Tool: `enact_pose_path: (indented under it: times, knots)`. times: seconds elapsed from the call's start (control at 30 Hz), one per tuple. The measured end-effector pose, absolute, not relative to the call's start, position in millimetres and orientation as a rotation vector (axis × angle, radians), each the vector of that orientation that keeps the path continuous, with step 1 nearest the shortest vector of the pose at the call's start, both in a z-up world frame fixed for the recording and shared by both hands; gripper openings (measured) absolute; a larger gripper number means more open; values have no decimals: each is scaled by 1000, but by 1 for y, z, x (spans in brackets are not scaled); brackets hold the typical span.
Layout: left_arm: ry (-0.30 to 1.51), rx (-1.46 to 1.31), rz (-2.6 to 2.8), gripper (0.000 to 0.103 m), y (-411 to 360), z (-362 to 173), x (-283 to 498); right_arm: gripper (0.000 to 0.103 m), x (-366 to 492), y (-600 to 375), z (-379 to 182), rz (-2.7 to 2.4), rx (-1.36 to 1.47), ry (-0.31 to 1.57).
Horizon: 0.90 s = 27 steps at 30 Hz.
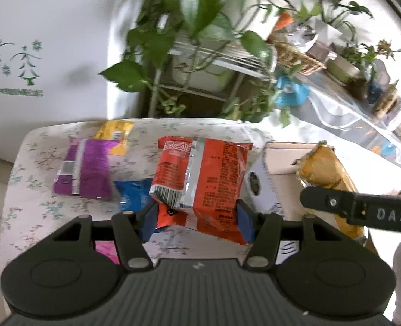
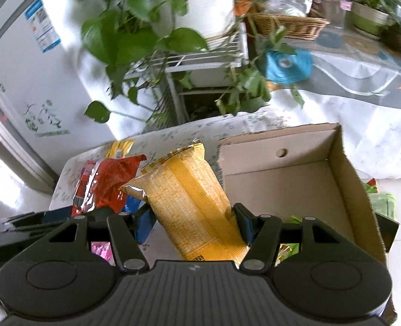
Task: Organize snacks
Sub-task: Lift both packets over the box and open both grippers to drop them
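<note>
Snacks first: you have one in each gripper. Your left gripper (image 1: 197,218) is clamped on a red packet (image 1: 200,182), the blue pads pressing its lower sides, jaws fairly narrow. The packet is lifted clear of the flowered tablecloth (image 1: 37,212). Your right gripper (image 2: 193,224) has a long yellow packet (image 2: 192,203) pinched across its lower half, jaws about midway; the top leans up and to the left.

Still on the cloth, in the left view: purple packet (image 1: 89,171), a yellow packet (image 1: 116,135) behind it, a blue packet (image 1: 133,194) just beside the red one, and something pink (image 1: 105,251) under the gripper, mostly hidden.

Cardboard box (image 2: 347,184) sits open just right of the yellow packet. Its floor looks mostly bare, with a bit of green wrapper (image 2: 292,220) at the near edge. Probably your drop point.

Handling notes, by judgement:
- Both are light, air-puffed foil bags. Soft, crinkly, slippery.
- Red packet already dents at the pads; squeeze harder and the contents may crush.
- Yellow packet is long, gripped low, so it may swing or slide. A hold nearer the middle would be steadier.
- Flat ones on the cloth: take them across the narrow width, near a crimped end seam.

Potted plant (image 2: 146,27) and wicker basket (image 2: 290,24) lie well beyond.
</note>
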State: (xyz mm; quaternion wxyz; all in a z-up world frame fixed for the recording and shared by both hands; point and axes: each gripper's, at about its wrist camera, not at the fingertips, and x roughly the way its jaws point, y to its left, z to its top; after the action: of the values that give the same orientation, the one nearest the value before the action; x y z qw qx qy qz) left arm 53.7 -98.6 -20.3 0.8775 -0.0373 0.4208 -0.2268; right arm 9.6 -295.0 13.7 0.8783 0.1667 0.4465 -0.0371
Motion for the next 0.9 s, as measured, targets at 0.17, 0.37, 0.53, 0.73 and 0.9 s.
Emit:
enact_pose_path:
  times: [0.17,0.37,0.53,0.73,0.9]
  knots:
    - [875,-74,-524,58,-119,-20,47,68,4,-313,18,-119,374,907]
    - [862,-75,-600,58,-143,-18,38,68,-6,-341,22,-195,424,881]
    - [856,-56,-679,58,-164,-17,23,68,-13,-359,20,-270,475,878]
    - [865,-19,-755,58,-188,-22,6,68,-21,-374,17,-320,532,875]
    - [872,-3,-798,59,-204,-31,-6,68,-25,-382,15,-354,564,875]
